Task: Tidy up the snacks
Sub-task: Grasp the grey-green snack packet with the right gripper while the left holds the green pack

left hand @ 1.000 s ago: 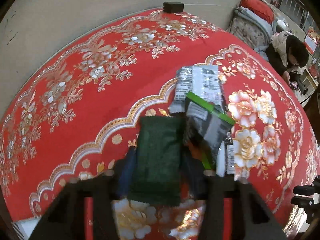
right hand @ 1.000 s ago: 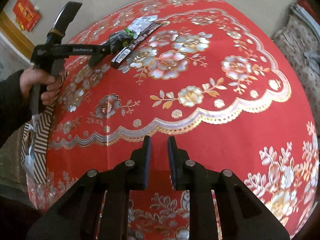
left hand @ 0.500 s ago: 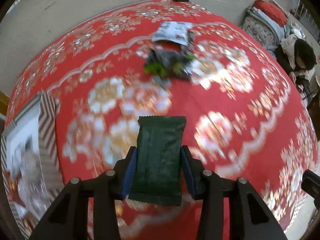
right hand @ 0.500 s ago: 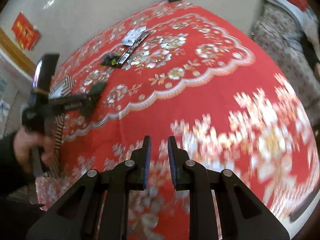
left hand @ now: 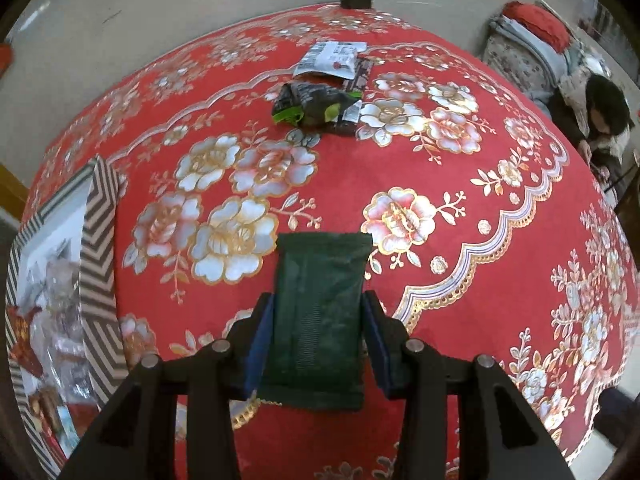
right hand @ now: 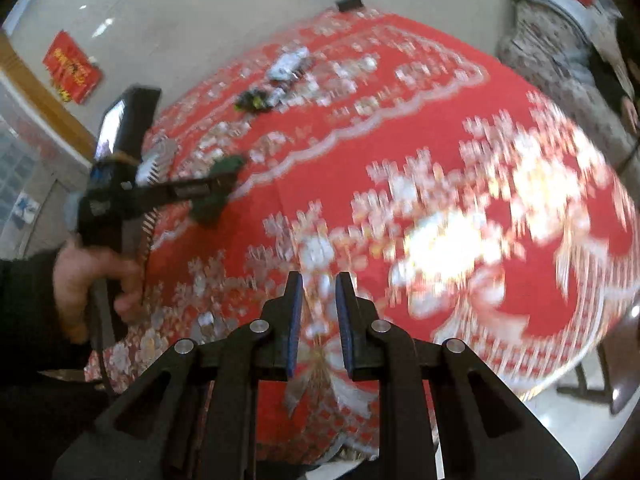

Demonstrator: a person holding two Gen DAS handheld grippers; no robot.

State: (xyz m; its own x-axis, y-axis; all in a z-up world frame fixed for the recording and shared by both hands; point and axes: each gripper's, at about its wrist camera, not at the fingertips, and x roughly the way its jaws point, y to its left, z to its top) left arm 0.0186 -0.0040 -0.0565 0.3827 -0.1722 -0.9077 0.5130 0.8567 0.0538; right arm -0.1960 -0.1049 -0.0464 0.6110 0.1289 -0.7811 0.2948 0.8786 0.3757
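Note:
My left gripper [left hand: 318, 312] is shut on a dark green snack packet [left hand: 320, 320] and holds it above the red flowered tablecloth [left hand: 460, 152]. It also shows at the left in the right wrist view [right hand: 218, 192], still holding the green packet [right hand: 222, 168]. A pile of snack packets lies at the far side: a black and green one [left hand: 316, 106], a white one [left hand: 330, 58] and a dark bar [left hand: 358, 80]. A zigzag-patterned box [left hand: 100, 240] with several snacks inside stands at the left edge. My right gripper [right hand: 316, 300] is nearly closed and empty, above the near table edge.
A small black block [left hand: 355, 0] sits at the table's far edge. A person [left hand: 604, 120] sits beyond the table at the right beside a heap of bedding [left hand: 528, 44]. The right wrist view is blurred.
My left gripper has lifted the green packet off the pile and pulled back toward the near left, so the box has come into view. My right gripper has drawn back to the table edge.

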